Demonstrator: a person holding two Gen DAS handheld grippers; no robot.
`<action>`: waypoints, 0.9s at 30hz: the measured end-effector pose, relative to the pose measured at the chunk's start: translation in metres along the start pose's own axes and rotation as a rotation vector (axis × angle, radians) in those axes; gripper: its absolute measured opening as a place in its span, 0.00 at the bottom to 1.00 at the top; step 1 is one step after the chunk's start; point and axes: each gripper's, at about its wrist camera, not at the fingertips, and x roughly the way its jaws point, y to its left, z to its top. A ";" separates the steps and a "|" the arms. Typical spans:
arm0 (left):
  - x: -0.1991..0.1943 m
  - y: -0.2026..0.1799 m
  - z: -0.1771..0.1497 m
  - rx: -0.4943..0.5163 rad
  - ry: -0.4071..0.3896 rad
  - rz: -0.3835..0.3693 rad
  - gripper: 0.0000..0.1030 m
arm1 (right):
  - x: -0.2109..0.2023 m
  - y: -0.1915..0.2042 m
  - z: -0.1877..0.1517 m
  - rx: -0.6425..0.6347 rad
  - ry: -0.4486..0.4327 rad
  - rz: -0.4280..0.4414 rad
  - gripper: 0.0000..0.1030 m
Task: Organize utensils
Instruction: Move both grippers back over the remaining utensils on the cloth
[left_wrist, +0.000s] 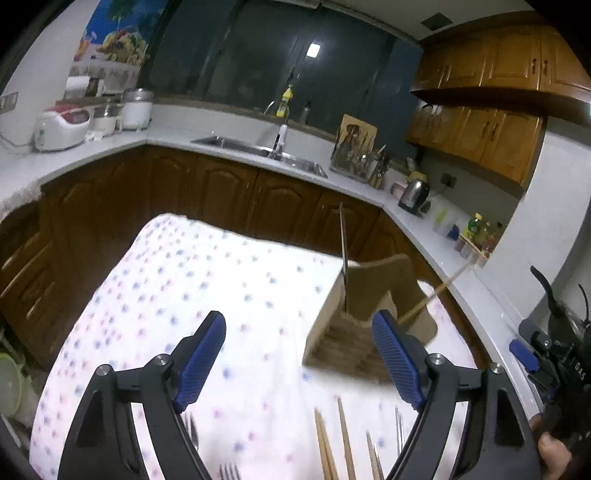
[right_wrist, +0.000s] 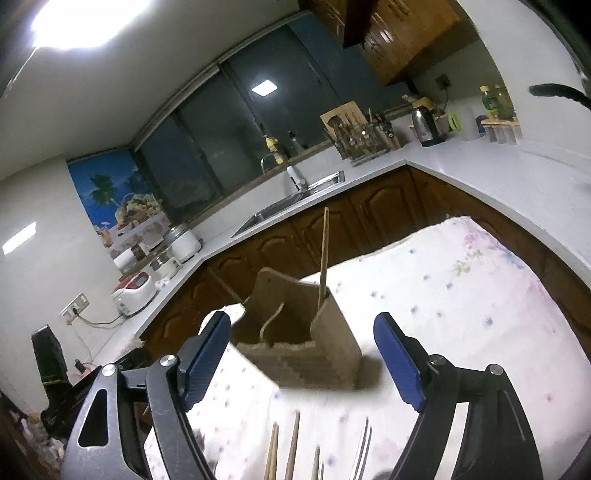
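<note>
A brown utensil holder (left_wrist: 354, 325) stands on the flowered tablecloth (left_wrist: 207, 302), with a thin dark utensil (left_wrist: 343, 254) and a wooden chopstick (left_wrist: 436, 291) sticking out of it. It also shows in the right wrist view (right_wrist: 314, 343) with the chopstick (right_wrist: 323, 254) upright. Wooden chopsticks (left_wrist: 332, 446) and a fork (left_wrist: 399, 428) lie on the cloth near me; they also show in the right wrist view, chopsticks (right_wrist: 291, 446) and fork (right_wrist: 364, 450). My left gripper (left_wrist: 299, 365) is open and empty above the cloth. My right gripper (right_wrist: 303, 358) is open and empty, facing the holder.
A white counter (left_wrist: 369, 184) with a sink (left_wrist: 258, 151), a dish rack (left_wrist: 358, 158), a kettle (left_wrist: 413, 192) and rice cookers (left_wrist: 62, 125) runs around brown cabinets. The other hand-held gripper (left_wrist: 546, 350) shows at the right edge.
</note>
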 end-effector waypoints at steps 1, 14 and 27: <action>-0.006 0.001 0.000 -0.001 0.005 -0.001 0.79 | -0.006 0.001 -0.003 -0.001 0.001 -0.006 0.79; -0.087 -0.007 -0.054 0.062 0.089 0.010 0.79 | -0.072 0.002 -0.071 -0.048 0.090 -0.076 0.79; -0.104 -0.004 -0.081 0.052 0.167 0.030 0.79 | -0.096 -0.013 -0.116 -0.025 0.157 -0.122 0.79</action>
